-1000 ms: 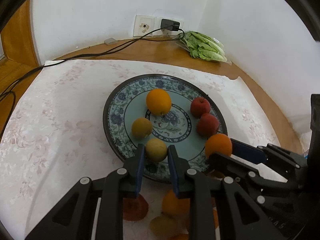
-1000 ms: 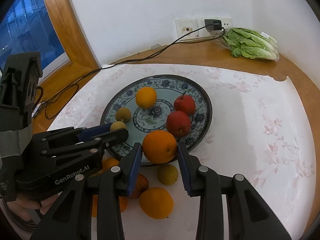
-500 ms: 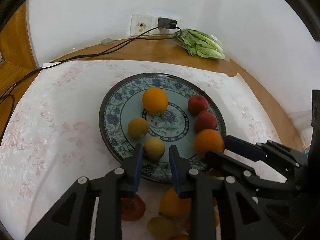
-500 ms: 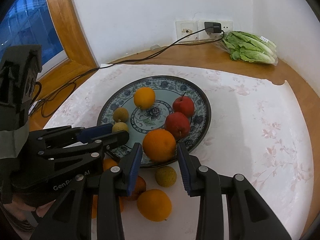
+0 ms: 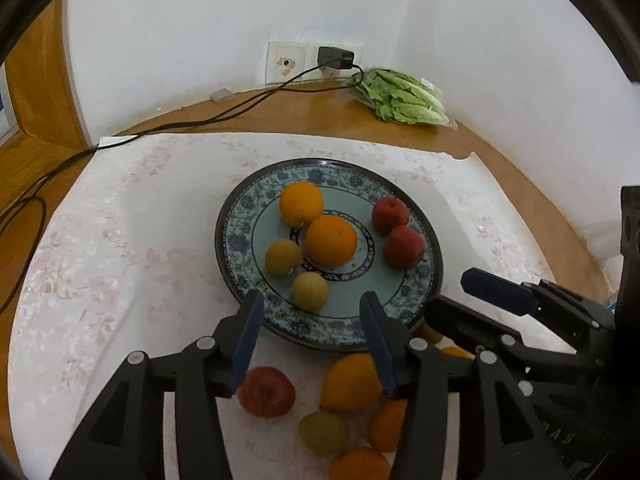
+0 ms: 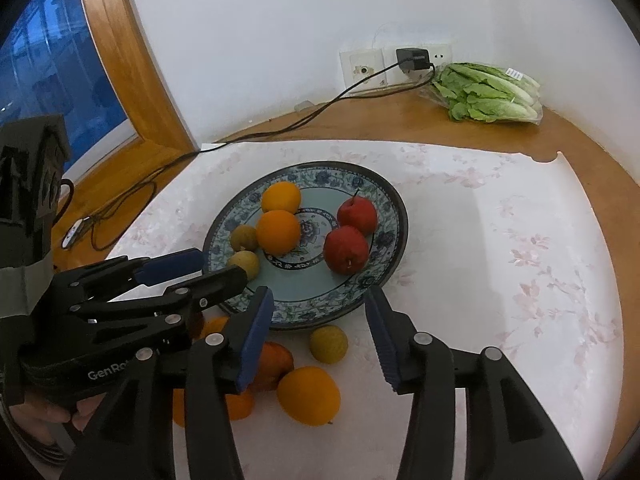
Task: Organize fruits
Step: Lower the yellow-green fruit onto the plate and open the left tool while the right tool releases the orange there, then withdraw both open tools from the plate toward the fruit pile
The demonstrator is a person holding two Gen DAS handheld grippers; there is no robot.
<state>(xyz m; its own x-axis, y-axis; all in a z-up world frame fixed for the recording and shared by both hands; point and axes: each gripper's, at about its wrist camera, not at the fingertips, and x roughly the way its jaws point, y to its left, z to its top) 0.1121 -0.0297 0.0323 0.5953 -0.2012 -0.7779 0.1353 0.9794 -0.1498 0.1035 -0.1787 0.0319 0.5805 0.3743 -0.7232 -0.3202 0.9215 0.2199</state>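
Observation:
A blue patterned plate (image 5: 424,300) (image 6: 384,280) holds two oranges (image 5: 331,241) (image 6: 278,232), two red apples (image 5: 404,246) (image 6: 346,249) and two small yellow fruits (image 5: 309,291) (image 6: 245,262). My left gripper (image 5: 314,344) is open and empty at the plate's near rim. My right gripper (image 6: 320,338) is open and empty at the plate's near rim, to the right of the left one. On the cloth below the plate lie a red apple (image 5: 266,392), oranges (image 6: 309,395) and small yellow fruits (image 6: 329,344).
A white flowered cloth (image 6: 500,240) covers the wooden table. Bagged lettuce (image 6: 486,94) lies at the back right by a wall socket with a charger (image 6: 412,58). Its black cable (image 6: 160,172) runs left across the table. A window frame (image 6: 128,64) stands at the left.
Both grippers opened and drew back. The orange from my right gripper now lies in the plate's middle, and the small yellow fruit from my left gripper lies near the rim.

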